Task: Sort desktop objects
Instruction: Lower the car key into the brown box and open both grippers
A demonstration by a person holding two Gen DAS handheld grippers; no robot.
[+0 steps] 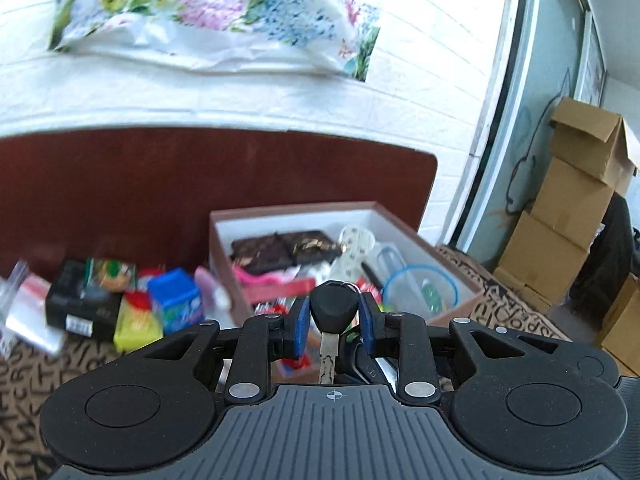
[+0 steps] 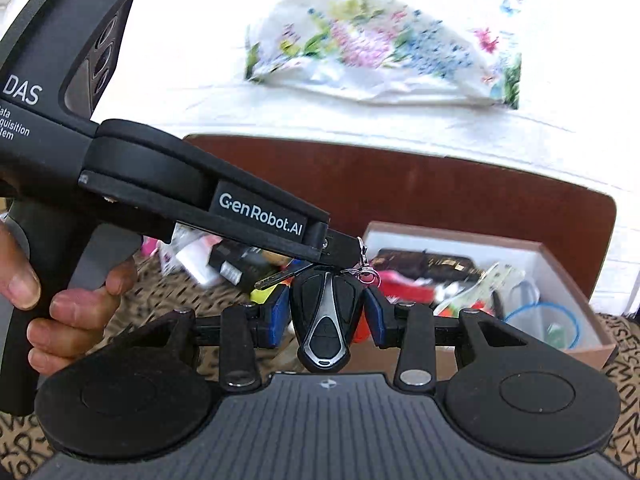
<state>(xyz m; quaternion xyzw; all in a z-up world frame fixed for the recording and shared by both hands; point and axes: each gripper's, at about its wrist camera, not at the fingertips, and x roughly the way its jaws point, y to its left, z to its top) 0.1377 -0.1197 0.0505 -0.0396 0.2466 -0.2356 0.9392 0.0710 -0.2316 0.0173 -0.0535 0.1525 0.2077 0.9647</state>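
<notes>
L gripper [image 1: 334, 322]: blue pads [image 1: 301, 322] pinched on black key head [image 1: 334, 305], blade [image 1: 328, 354] pointing back toward the camera, split ring at the head's far end. Held up in the air over near-left corner of box [image 1: 472, 300]. In R wrist view, L gripper body [image 2: 224, 204] slants in from upper left, tip ending at the ring [image 2: 366, 272]; hand [image 2: 68, 300] wrapped round its grip, fingers curled.

R gripper [image 2: 326, 312]: pads [image 2: 276, 316] pressed on a black/silver fob [image 2: 326, 320], narrow end toward camera, wide end toward the ring. Fob & key joined on the same ring and clasp, so both grippers hold one bunch, tips nearly touching. Second key blade [image 2: 276, 278] sticks out left, just beyond the L pad.

Beyond the tools: box open, white inside, brown outside, sits on letter-print cloth [image 1: 24, 364] near its right edge. In box: dark patterned wallet [image 1: 280, 250] toward far wall, patterned cup [image 1: 354, 246] beside it, clear tub w/ blue rim [image 1: 420, 288] at near-right corner, pink & red bits at near side, partly hidden by gripper.

Left of box on the cloth, loose pile, blurred: blue box [image 1: 174, 300], yellow pack [image 1: 136, 322], black box [image 1: 82, 308], clear zip bag [image 1: 28, 312]. All well apart from both grippers.

Behind: dark red board [image 1: 200, 176], white brick wall, floral cloth [image 1: 224, 16] hung on it. Far right: stacked cartons [image 1: 568, 216].
</notes>
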